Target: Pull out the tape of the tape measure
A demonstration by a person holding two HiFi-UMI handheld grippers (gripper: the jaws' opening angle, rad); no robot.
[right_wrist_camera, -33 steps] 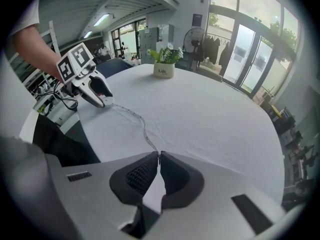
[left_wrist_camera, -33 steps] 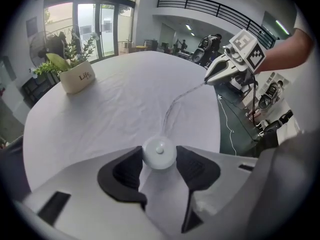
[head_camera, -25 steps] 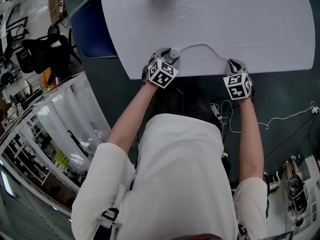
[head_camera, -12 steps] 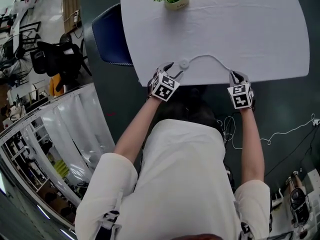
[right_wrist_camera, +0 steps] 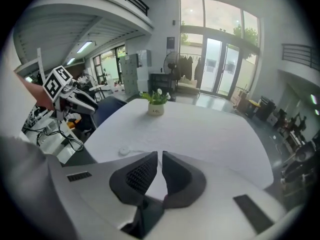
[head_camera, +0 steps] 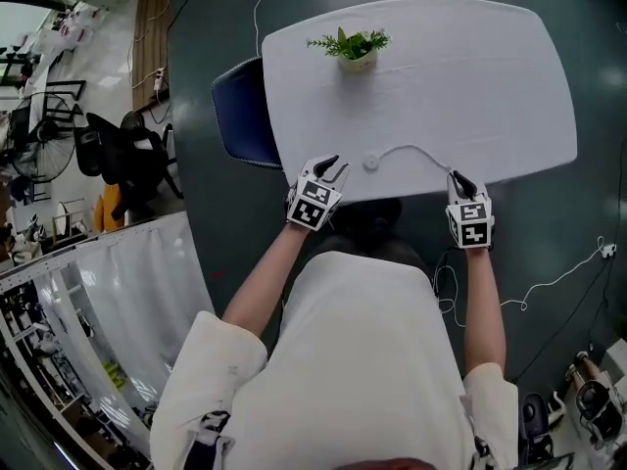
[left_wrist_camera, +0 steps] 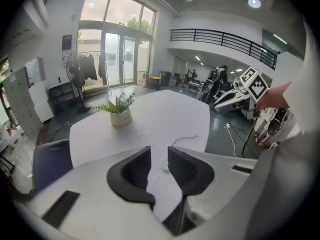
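Note:
The small round white tape measure (head_camera: 370, 163) lies near the front edge of the white table (head_camera: 490, 86). Its thin tape (head_camera: 411, 148) arcs rightward to my right gripper (head_camera: 457, 178). My left gripper (head_camera: 330, 167) hangs left of the case, apart from it. Its jaws are closing with nothing between them. In the left gripper view the case (left_wrist_camera: 163, 166) shows on the table beyond the gap of the left gripper (left_wrist_camera: 159, 156). In the right gripper view the case (right_wrist_camera: 123, 151) lies at the left. The tape (right_wrist_camera: 140, 154) runs up to the tips of the right gripper (right_wrist_camera: 160, 155), which is nearly closed on its end.
A potted green plant (head_camera: 353, 47) stands at the table's far side. A dark blue chair (head_camera: 240, 116) is at the table's left end. White cables (head_camera: 549, 277) trail on the dark floor to the right. Office chairs and shelving stand further left.
The left gripper has let go of the tape measure case and drawn back left of it, and its jaws have narrowed. The head has risen, so more of the table shows. The right gripper stays at the tape's end.

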